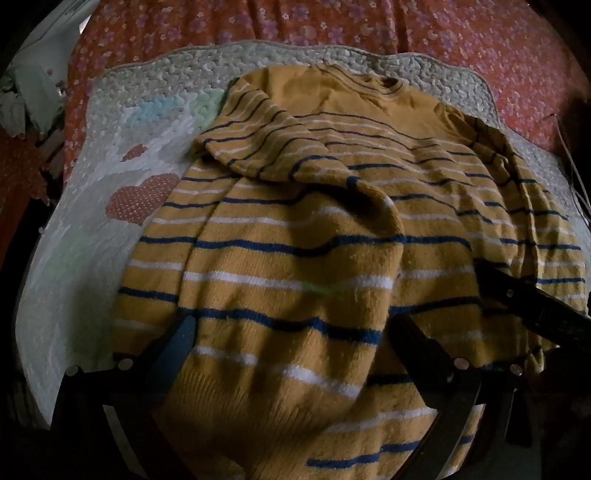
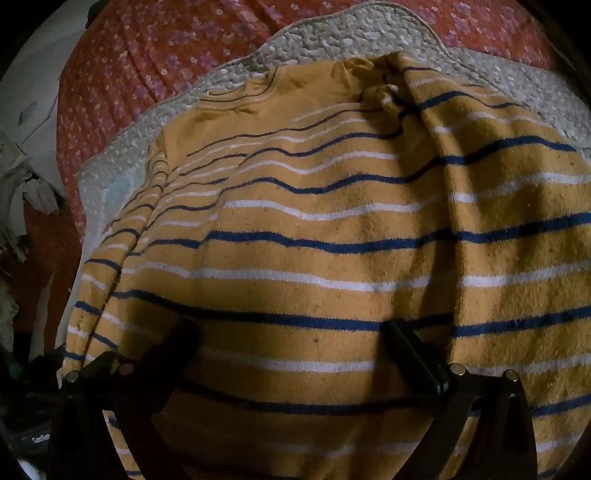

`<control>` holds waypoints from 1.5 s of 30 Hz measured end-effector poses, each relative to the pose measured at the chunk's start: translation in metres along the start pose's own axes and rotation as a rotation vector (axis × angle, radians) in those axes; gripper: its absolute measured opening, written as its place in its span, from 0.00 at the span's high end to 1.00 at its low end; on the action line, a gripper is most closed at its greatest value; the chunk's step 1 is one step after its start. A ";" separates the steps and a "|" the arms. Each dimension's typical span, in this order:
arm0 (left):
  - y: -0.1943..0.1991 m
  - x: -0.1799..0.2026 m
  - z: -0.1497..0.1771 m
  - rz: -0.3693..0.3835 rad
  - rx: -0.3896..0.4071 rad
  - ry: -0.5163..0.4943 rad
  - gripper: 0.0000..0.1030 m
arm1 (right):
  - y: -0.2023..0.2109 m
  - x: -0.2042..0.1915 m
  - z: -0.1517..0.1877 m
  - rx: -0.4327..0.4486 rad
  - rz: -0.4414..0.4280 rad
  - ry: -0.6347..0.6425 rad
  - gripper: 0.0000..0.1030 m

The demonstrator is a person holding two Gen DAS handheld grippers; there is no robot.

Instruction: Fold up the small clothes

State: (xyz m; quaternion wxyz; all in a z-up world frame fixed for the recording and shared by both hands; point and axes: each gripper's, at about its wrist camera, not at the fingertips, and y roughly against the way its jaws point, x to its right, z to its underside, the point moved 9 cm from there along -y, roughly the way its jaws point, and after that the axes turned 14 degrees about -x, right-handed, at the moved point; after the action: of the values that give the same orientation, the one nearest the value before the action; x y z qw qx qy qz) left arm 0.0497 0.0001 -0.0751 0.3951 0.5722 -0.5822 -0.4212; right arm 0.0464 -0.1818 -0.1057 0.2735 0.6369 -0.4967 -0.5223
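Note:
A mustard-yellow knit sweater (image 1: 332,229) with blue and white stripes lies on a white quilted mat (image 1: 92,221). Its left sleeve (image 1: 280,147) is folded across the chest, and its collar (image 1: 369,79) points away. My left gripper (image 1: 291,328) is open, its fingers spread over the sweater's lower hem area. The right gripper shows in the left wrist view as a dark bar (image 1: 532,302) over the right side. In the right wrist view the sweater (image 2: 332,240) fills the frame, and my right gripper (image 2: 291,332) is open just above it.
The mat (image 2: 351,33) lies on a red floral bedspread (image 1: 443,33). A pile of pale clothes and clutter (image 1: 26,96) sits off the bed's left edge. A thin white cable (image 1: 572,166) runs at the right.

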 end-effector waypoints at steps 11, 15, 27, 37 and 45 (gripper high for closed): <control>0.000 0.001 0.005 -0.002 -0.030 -0.021 0.00 | 0.000 -0.001 -0.001 0.025 0.012 0.013 0.00; -0.004 -0.002 0.004 -0.025 -0.033 -0.029 0.00 | 0.000 -0.001 -0.002 0.033 0.015 0.017 0.00; -0.002 -0.001 0.003 -0.008 -0.057 -0.020 0.00 | 0.000 -0.001 -0.005 0.043 0.020 0.024 0.00; -0.002 -0.003 0.007 0.006 -0.106 0.001 0.00 | -0.001 -0.001 -0.006 0.043 0.022 0.025 0.00; -0.007 0.001 0.008 0.048 -0.145 0.012 0.00 | -0.002 -0.001 -0.016 0.050 0.033 0.013 0.00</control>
State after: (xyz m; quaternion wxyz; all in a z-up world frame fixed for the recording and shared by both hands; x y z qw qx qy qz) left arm 0.0447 -0.0008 -0.0841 0.4488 0.5305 -0.5615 -0.4492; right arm 0.0617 -0.1834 -0.1020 0.2694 0.6386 -0.5184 -0.5009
